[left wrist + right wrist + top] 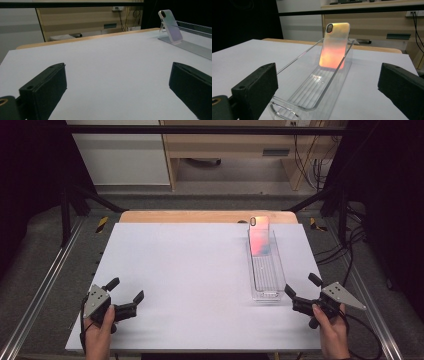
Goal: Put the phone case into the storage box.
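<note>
I see a white table [200, 270] with a clear plastic tray [266, 272] on its right side. A phone case [259, 236], glowing pink and orange, leans upright against the tray's far end. My right gripper [299, 295] sits just beside the tray's near end, jaws spread wide and empty. My left gripper [126, 290] rests well apart at the table's near left, jaws also wide and empty.
</note>
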Motion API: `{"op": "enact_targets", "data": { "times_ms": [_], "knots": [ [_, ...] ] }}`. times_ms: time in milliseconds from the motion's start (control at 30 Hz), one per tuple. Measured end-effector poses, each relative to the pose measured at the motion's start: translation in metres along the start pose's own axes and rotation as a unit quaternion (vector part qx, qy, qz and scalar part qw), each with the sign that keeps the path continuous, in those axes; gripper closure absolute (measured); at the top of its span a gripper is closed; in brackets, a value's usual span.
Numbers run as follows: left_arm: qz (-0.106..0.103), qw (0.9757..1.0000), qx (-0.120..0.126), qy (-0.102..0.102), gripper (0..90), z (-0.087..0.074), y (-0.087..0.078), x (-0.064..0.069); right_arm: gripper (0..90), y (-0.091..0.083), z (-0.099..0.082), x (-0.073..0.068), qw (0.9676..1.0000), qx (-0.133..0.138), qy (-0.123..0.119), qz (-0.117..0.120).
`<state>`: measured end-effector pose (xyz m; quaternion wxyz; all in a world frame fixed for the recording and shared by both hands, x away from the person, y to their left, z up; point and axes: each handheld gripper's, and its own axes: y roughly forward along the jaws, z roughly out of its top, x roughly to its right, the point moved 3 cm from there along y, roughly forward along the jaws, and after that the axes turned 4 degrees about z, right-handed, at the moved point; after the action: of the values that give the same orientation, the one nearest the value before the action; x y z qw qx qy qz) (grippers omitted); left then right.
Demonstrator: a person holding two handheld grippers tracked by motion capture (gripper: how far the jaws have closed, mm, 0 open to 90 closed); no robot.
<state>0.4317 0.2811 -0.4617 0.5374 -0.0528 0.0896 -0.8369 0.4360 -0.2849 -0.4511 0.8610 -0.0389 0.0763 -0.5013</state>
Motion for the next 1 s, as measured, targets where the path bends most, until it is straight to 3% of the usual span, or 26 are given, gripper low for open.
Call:
{"op": "enact_targets", "data": {
  "times_ms": [367, 667, 1000],
  "knots": [
    [-0.004, 0.9999, 0.004, 0.008, 0.9, 0.000, 0.000, 0.000, 3.2, 0.004, -0.005, -0.007, 0.9997, 0.006, -0.021, 0.015],
    [-0.004, 1.0000, 0.004, 0.003, 0.9, 0.000, 0.000, -0.001, 3.2, 0.013, -0.006, -0.015, 0.9990, 0.010, -0.032, 0.029],
    [-0.002, 0.9994, 0.034, 0.004, 1.3, 0.004, -0.009, -0.014, 3.8, 0.025, -0.007, -0.027, 0.9979, 0.010, -0.044, 0.046]
  ]
}}
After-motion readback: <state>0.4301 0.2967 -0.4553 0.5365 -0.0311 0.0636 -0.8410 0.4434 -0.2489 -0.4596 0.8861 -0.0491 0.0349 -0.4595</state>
